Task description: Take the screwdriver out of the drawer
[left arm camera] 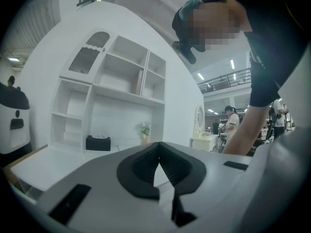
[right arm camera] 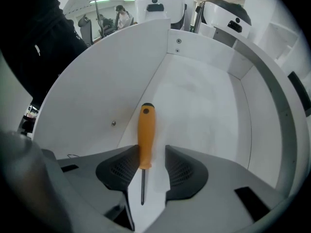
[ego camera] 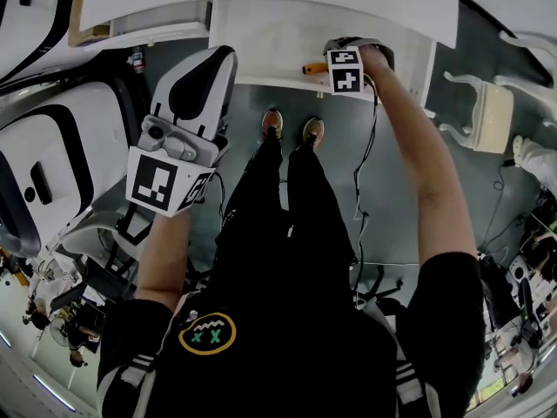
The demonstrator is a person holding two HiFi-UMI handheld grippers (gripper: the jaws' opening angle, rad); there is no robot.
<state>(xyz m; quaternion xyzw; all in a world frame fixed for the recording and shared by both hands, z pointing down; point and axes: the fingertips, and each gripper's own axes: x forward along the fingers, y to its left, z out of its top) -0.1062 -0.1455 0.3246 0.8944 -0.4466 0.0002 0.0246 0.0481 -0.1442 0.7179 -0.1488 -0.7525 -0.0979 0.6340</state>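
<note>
Right hand is down in the open white drawer [right arm camera: 209, 106], and the right gripper [right arm camera: 152, 152] points straight down over the drawer floor. Between its jaws lies the orange-handled screwdriver with the thin metal shaft [right arm camera: 146, 132], flat on the drawer floor, close to the left wall. Its handle end points to the far end and its tip sits back between the dark ribbed pads. The jaws stand at a narrow gap. The left pad is right against the handle, while a sliver of white floor shows between the handle and the right pad, so there is no squeeze from both sides. From the head view, the orange handle peeks out just left of the marker cube on that gripper, inside the drawer under the white surface. Over on the left, the left gripper [left arm camera: 159, 147] is held level, well apart from the drawer, its jaws pressed together at the tips with nothing between them. It faces a white shelf unit [left arm camera: 121, 81] with a black tissue box [left arm camera: 98, 143] and a small potted plant [left arm camera: 145, 129].
</note>
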